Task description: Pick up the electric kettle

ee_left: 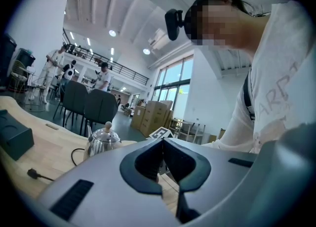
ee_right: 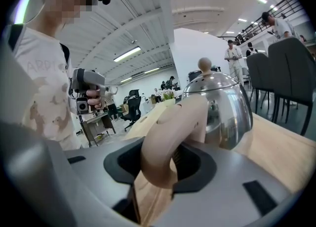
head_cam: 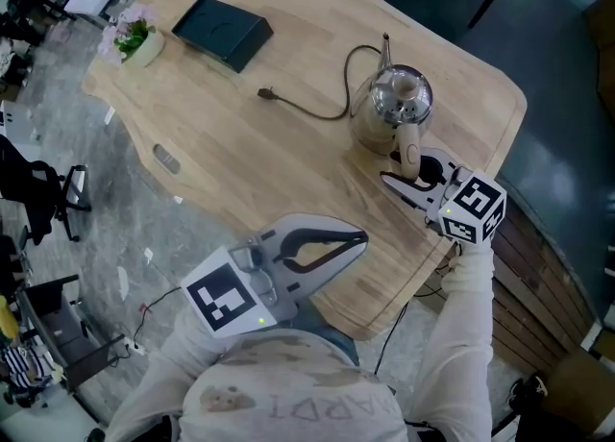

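The kettle [head_cam: 389,109] stands upright on the bench [head_cam: 288,157], toward its right side, with its handle [head_cam: 411,145] pointing near and right, straight at my right tongs [head_cam: 404,181]. Those tongs are clenched on the handle, whose curve runs upright between the 2 jaws, so I judge the lift goes straight up. My left tongs [head_cam: 360,236] are clenched on nothing at the near edge, well apart from the kettle. The right is the nearer of the 2. The spout [head_cam: 385,46] points far and the cord [head_cam: 307,109] trails left.
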Available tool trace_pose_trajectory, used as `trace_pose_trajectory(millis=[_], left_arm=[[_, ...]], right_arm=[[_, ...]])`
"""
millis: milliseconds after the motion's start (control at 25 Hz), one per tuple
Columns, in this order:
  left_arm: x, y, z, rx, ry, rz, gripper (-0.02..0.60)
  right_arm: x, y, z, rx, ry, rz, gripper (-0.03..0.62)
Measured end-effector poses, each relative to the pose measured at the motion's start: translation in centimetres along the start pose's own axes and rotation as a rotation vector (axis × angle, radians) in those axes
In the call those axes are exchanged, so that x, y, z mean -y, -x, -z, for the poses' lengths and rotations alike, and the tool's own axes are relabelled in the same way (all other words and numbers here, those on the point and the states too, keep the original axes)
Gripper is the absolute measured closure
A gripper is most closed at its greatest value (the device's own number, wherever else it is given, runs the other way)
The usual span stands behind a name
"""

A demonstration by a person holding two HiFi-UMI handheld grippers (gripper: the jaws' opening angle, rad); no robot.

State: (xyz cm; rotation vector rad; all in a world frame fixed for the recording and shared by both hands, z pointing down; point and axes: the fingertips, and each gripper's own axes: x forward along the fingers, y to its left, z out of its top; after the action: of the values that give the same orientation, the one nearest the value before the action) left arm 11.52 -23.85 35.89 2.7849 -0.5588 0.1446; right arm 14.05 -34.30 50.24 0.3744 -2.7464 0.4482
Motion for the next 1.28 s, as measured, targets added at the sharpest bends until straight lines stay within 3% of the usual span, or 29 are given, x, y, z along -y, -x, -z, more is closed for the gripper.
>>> trace_pose_trajectory(millis=[680, 1280], left_arm=[[-0.2, 0.1, -0.4, 0.01, 0.006, -0.021, 0.569], [-0.1, 1.3, -0.2, 0.01, -0.006, -0.063, 0.57]], right_arm=[[-1.3, -3.1, -0.4, -0.021, 0.065, -0.001, 0.465], [-1.1, -4.5, -1.6, 0.071, 0.066, 0.11, 0.473]])
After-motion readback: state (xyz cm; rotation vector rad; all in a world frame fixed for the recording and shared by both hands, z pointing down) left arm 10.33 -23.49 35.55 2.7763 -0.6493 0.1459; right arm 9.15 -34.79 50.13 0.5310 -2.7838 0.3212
